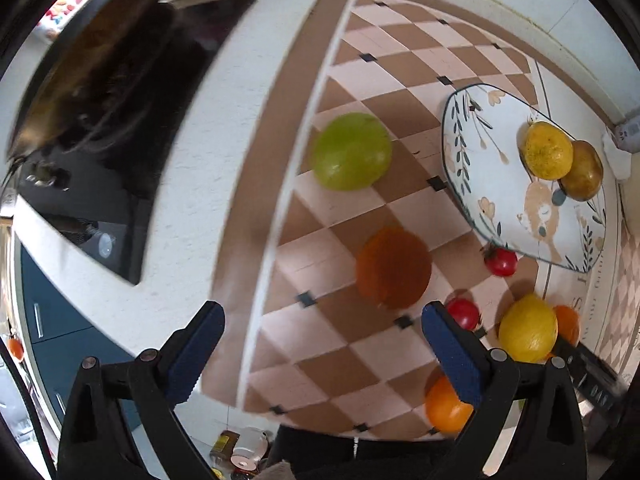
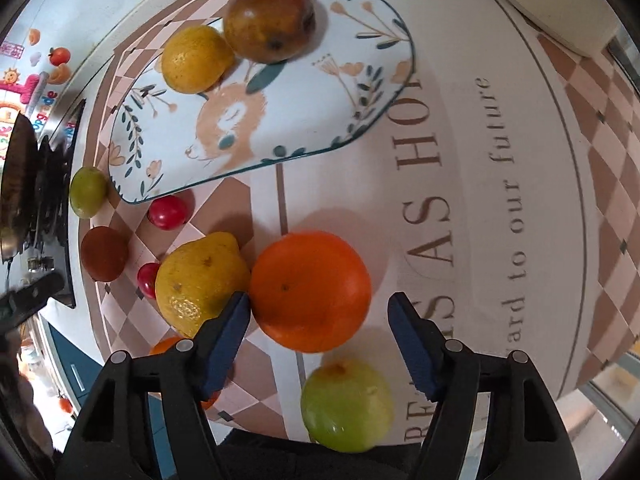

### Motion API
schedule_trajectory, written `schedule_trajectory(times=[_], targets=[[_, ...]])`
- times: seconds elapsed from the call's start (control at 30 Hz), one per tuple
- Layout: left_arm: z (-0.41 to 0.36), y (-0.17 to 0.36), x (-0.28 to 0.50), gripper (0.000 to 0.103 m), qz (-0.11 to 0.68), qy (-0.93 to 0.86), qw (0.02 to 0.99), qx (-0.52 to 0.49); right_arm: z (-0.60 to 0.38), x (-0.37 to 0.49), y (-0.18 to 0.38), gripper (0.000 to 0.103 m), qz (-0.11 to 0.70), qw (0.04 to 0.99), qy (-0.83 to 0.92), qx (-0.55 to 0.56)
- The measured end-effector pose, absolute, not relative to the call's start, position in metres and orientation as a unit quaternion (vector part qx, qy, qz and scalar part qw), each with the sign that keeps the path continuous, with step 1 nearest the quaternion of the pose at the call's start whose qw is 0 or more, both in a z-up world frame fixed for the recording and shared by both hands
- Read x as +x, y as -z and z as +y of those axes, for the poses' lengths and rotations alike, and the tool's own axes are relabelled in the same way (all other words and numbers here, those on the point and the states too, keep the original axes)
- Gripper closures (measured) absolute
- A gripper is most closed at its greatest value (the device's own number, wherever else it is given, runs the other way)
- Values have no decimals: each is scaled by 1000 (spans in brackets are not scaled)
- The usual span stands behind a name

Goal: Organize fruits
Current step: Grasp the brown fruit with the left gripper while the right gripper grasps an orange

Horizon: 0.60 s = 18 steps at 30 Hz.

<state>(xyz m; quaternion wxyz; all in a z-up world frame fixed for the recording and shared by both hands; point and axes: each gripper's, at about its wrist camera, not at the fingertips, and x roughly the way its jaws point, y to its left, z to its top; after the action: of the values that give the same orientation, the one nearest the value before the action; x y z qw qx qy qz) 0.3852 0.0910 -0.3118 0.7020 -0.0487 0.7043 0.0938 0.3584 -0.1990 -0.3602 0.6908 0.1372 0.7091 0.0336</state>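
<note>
A patterned plate [image 2: 280, 120] [image 1: 500, 184] holds a lemon [image 2: 196, 58] [image 1: 546, 150] and a brownish apple [image 2: 268, 20] [image 1: 582, 176]. On the checkered mat lie a green apple [image 1: 351, 151] [image 2: 87, 192], a brown-orange fruit [image 1: 394, 267] [image 2: 104, 254], two red tomatoes [image 1: 500, 261] [image 1: 463, 313], a yellow lemon [image 2: 200, 282] [image 1: 528, 328], a large orange [image 2: 310, 291], another green apple [image 2: 346, 404] and a small orange [image 1: 446, 404]. My left gripper [image 1: 324, 320] is open above the mat, the brown-orange fruit just ahead. My right gripper [image 2: 320, 308] is open, with the large orange between its fingers.
A black cooktop [image 1: 120, 152] with a dark pan [image 1: 80, 60] lies to the left of the mat. The counter edge and blue cabinet [image 1: 52, 320] are at the lower left. A white object [image 1: 616, 152] lies beyond the plate.
</note>
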Motion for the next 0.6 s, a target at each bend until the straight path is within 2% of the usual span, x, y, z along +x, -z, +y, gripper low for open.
schedule_trajectory(times=[0.23, 0.3, 0.37, 0.4, 0.43, 0.47, 0.6], targets=[[75, 348, 410, 2, 724, -63, 687, -32, -208, 357, 362, 38, 713, 685, -41, 141], [72, 356, 412, 9, 727, -48, 685, -32, -213, 353, 361, 38, 713, 685, -33, 147], [68, 363, 413, 26, 729, -34, 682, -37, -221, 352, 364, 38, 715, 679, -34, 163], [66, 366, 413, 32, 731, -26, 681, -42, -223, 352, 364, 37, 715, 677, -35, 169], [64, 369, 412, 45, 733, -19, 679, -48, -225, 353, 364, 36, 716, 676, -35, 173], [60, 371, 411, 52, 735, -14, 676, -50, -226, 354, 365, 36, 716, 675, -34, 174], [53, 369, 403, 53, 730, -17, 682, -32, -226, 357, 372, 36, 719, 669, -30, 184]])
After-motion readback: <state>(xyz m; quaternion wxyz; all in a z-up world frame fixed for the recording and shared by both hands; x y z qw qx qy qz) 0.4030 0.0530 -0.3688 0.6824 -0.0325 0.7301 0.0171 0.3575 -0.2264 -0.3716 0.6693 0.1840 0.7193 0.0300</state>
